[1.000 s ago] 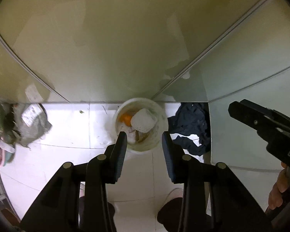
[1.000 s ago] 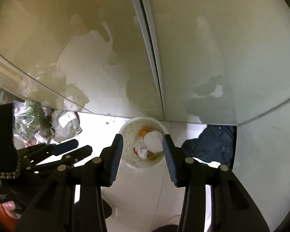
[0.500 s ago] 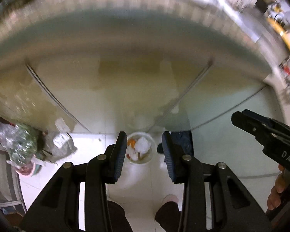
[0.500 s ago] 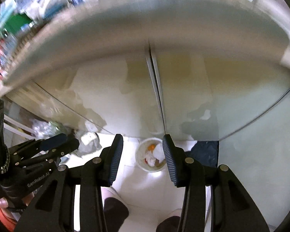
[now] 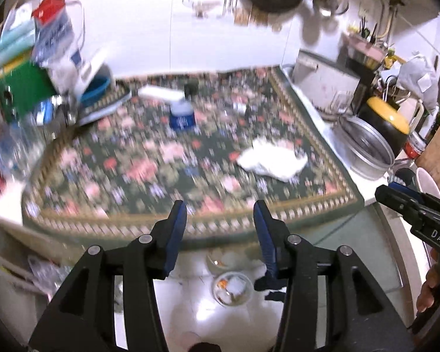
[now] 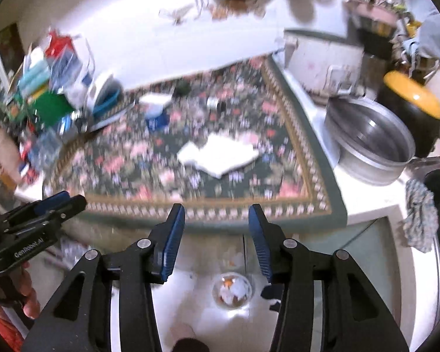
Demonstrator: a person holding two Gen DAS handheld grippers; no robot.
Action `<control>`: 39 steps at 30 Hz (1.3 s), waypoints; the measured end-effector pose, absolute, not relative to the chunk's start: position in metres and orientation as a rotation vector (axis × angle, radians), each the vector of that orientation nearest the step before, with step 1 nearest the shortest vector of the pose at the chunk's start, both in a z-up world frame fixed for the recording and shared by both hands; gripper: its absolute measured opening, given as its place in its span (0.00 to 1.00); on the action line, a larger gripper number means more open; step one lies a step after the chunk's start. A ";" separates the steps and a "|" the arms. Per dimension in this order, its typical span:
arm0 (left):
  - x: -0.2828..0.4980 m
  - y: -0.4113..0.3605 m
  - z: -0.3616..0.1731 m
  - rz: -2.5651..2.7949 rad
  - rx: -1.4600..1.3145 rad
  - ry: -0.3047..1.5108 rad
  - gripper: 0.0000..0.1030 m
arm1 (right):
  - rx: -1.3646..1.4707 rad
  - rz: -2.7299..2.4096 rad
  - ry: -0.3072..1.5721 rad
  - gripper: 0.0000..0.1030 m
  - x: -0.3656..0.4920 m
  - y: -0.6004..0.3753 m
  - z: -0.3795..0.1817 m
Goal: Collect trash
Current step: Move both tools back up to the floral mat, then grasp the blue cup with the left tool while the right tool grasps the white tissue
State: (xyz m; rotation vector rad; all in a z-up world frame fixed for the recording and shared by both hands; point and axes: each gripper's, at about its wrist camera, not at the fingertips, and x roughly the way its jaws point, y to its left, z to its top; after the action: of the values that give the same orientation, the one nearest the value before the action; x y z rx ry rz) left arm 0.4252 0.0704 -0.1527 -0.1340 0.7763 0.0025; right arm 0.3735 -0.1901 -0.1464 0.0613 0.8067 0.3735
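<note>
**Both tools empty above the floral surface edge**

Left wrist view: the left tool [image 5: 220, 220] hangs over the near edge of the surface [image 5: 322, 123], its jaws apart and opening with nothing between them. A floral mat [image 5: 149, 164] covers most of the top, its patterned border running just beyond the fingertips. A crumpled white tissue [image 5: 271, 160] lies on the mat at about one o'clock from the tool, with open mat all around it. A blue-and-white cup [image 5: 181, 116] stands further back near twelve o'clock. Clutter of boxes and bottles [image 5: 29, 67] crowds the mat's ten o'clock side; a steel basin [image 5: 366, 149] sits off the mat at two o'clock. Below the edge, on the white floor, the trash bucket [image 5: 231, 289] shows between the fingers. The right tool [image 5: 396, 202] enters at three o'clock.

Right wrist view: the right tool [image 6: 217, 220] is likewise apart, opening and empty, at the mat's near border. The tissue [image 6: 218, 157] lies at twelve o'clock, the basin [image 6: 369, 149] at two, the bucket [image 6: 233, 290] on the floor below. The left tool [image 6: 64, 202] is at nine o'clock, its jaw state unclear from here.
</note>
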 end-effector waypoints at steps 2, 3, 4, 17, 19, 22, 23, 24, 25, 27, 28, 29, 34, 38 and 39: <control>0.429 0.087 -0.137 -0.011 -0.120 0.762 0.52 | 0.081 0.339 0.803 0.45 0.375 -0.183 -0.135; 0.424 0.096 -0.132 -0.018 -0.113 0.759 0.54 | 0.098 0.320 0.804 0.52 0.374 -0.181 -0.132; 0.426 0.105 -0.127 -0.027 -0.104 0.757 0.56 | 0.111 0.306 0.803 0.56 0.374 -0.180 -0.130; 0.480 0.173 -0.166 -0.033 -0.138 0.891 0.70 | 0.150 0.258 0.942 0.62 0.431 -0.144 -0.163; 0.493 0.177 -0.174 -0.030 -0.153 0.916 0.70 | 0.164 0.264 0.959 0.68 0.447 -0.142 -0.173; 0.520 0.181 -0.186 -0.025 -0.172 0.955 0.70 | 0.147 0.251 1.001 0.68 0.475 -0.139 -0.191; 0.526 0.181 -0.188 -0.022 -0.174 0.961 0.70 | 0.144 0.246 1.014 0.68 0.485 -0.139 -0.198; 0.537 0.182 -0.192 -0.015 -0.174 0.974 0.70 | 0.147 0.248 1.029 0.68 0.496 -0.140 -0.207; 0.548 0.182 -0.197 -0.007 -0.171 0.988 0.70 | 0.149 0.248 1.042 0.68 0.503 -0.139 -0.212; 0.568 0.182 -0.205 0.002 -0.173 1.011 0.70 | 0.141 0.252 1.081 0.68 0.523 -0.137 -0.229; 0.581 0.183 -0.210 0.008 -0.182 1.026 0.70 | 0.137 0.256 1.097 0.68 0.529 -0.136 -0.234; 0.589 0.183 -0.213 0.011 -0.189 1.035 0.70 | 0.133 0.267 1.120 0.68 0.536 -0.134 -0.241; 0.643 0.187 -0.231 0.036 -0.225 1.063 0.70 | 0.068 0.341 1.160 0.68 0.551 -0.123 -0.256; 0.682 0.183 -0.241 0.039 -0.241 1.070 0.70 | -0.027 0.366 1.178 0.66 0.555 -0.111 -0.262; 0.693 0.182 -0.243 0.040 -0.243 1.068 0.70 | -0.045 0.374 1.176 0.59 0.556 -0.109 -0.262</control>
State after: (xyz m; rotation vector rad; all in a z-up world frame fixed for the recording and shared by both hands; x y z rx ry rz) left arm 0.6927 0.1815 -0.2433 -0.2426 1.0681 0.0395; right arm 0.5559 -0.1092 -0.2618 -0.0448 1.1764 0.3745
